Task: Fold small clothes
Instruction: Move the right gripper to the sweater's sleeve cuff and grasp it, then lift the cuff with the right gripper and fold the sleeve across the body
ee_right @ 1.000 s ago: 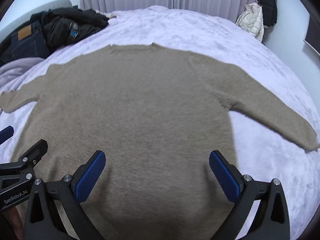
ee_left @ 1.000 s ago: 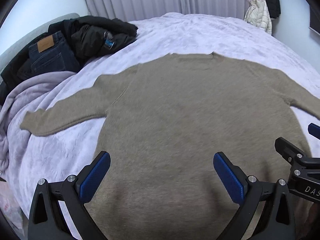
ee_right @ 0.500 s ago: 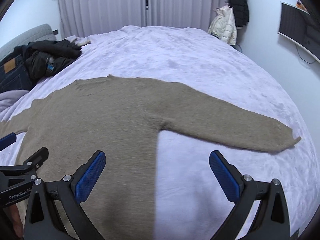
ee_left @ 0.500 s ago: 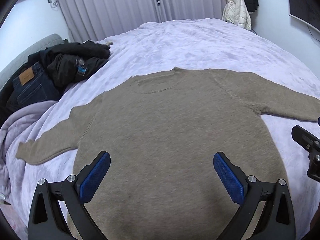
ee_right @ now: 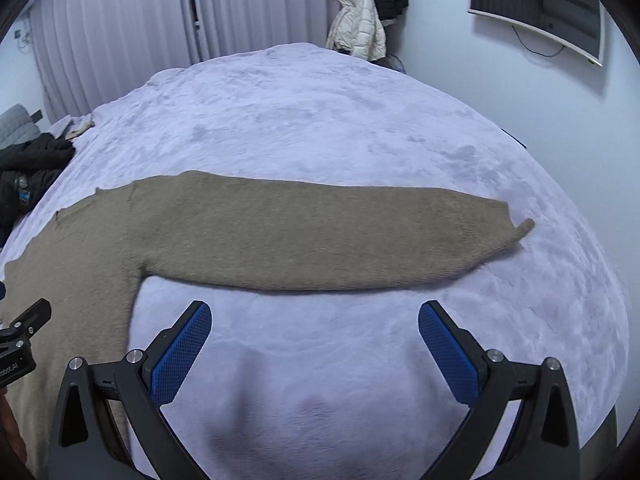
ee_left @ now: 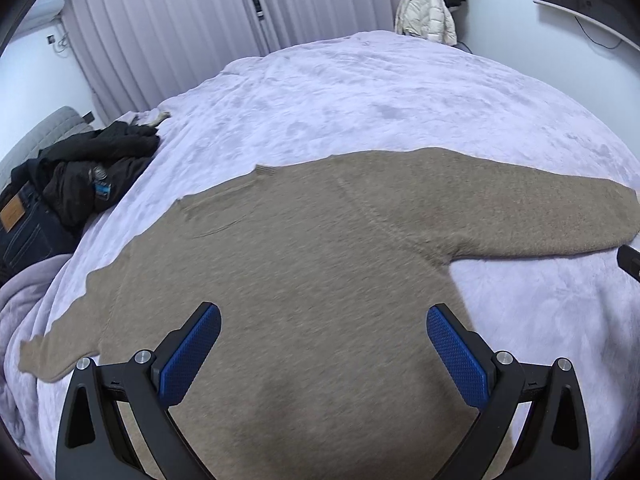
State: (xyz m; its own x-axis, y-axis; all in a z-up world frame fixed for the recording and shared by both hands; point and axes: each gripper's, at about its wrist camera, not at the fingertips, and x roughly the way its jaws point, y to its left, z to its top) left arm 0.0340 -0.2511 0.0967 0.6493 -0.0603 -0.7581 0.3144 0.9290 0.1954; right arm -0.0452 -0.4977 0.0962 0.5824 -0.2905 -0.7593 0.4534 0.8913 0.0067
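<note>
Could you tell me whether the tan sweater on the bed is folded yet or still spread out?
Spread out: the tan sweater lies flat on the bed, both sleeves extended sideways, no fold visible.

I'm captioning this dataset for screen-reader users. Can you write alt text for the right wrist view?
A tan sweater's sleeve stretches flat across a lavender bedspread, beyond the open, empty right gripper with blue pads. The sweater's body lies at left; curtains, hanging jackets and a wall-mounted screen stand behind.

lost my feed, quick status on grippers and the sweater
Left gripper open, over the sweater body. Right gripper open, over bare blanket short of the right sleeve. Sweater flat, unfolded, sleeves out. Nothing in the way.
</note>
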